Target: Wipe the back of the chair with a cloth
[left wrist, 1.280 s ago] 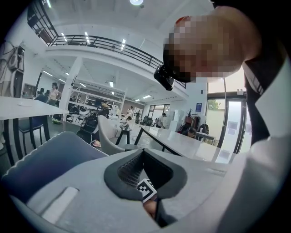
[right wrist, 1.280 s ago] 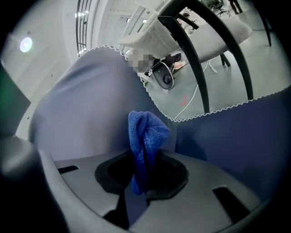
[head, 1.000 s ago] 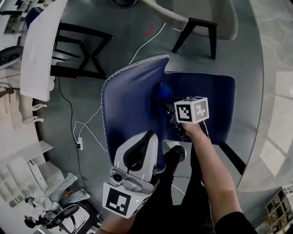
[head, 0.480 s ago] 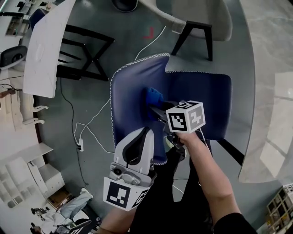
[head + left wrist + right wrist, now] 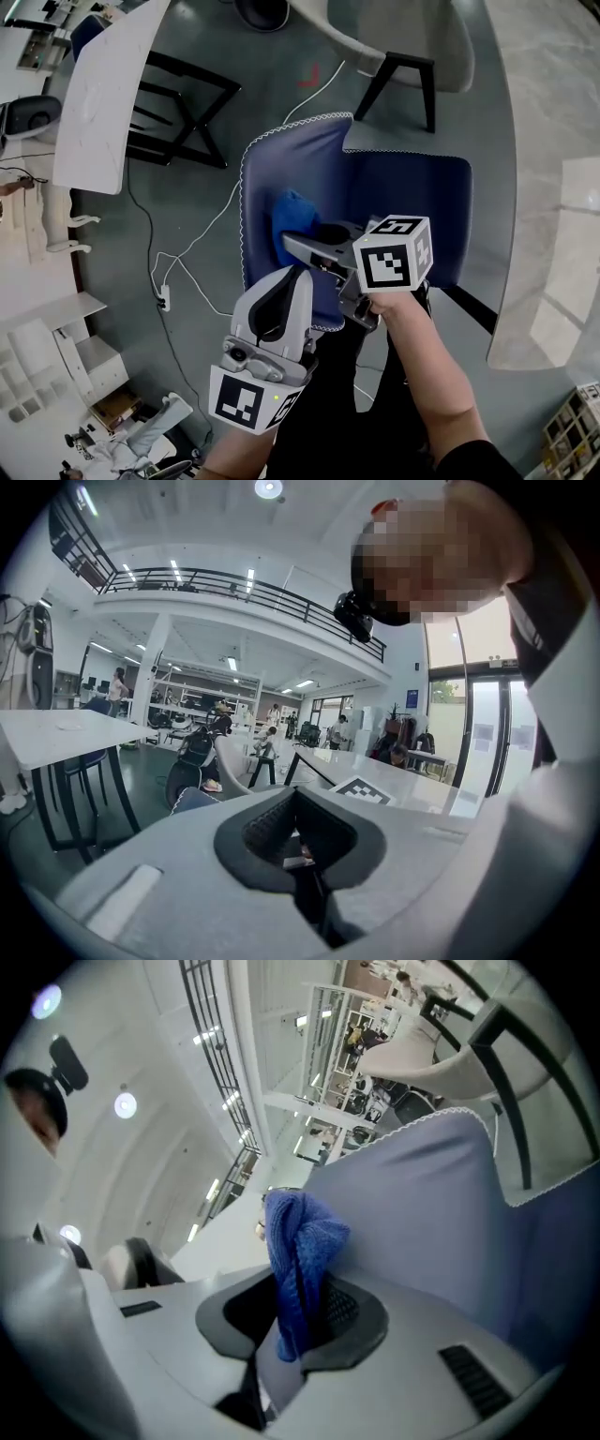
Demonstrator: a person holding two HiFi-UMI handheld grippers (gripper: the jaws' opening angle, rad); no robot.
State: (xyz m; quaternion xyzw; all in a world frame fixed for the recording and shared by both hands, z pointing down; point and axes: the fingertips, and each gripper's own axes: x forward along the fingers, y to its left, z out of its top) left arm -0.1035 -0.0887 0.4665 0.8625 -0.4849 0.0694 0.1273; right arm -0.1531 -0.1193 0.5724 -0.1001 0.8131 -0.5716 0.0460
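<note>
The blue chair has its backrest [image 5: 286, 164], edged in white stitching, at the middle of the head view and its seat [image 5: 412, 202] to the right. A blue cloth [image 5: 292, 221] lies pressed against the backrest, with my right gripper [image 5: 294, 246] shut on it. The right gripper view shows the cloth [image 5: 298, 1241] bunched up between the jaws of my right gripper [image 5: 305, 1312], touching the backrest [image 5: 422, 1204]. My left gripper [image 5: 281, 302] hangs low near the chair's lower edge, shut and holding nothing. In its own view the left gripper [image 5: 300, 841] points out across the hall.
A white table [image 5: 103, 103] on black legs stands upper left. A pale chair [image 5: 412, 37] with dark legs is behind the blue one. A white cable [image 5: 187, 253] runs over the grey floor. A pale tabletop [image 5: 553, 187] borders the right.
My right gripper has slid the cloth leftward and down across the backrest, toward its stitched left edge. The left gripper has barely moved.
</note>
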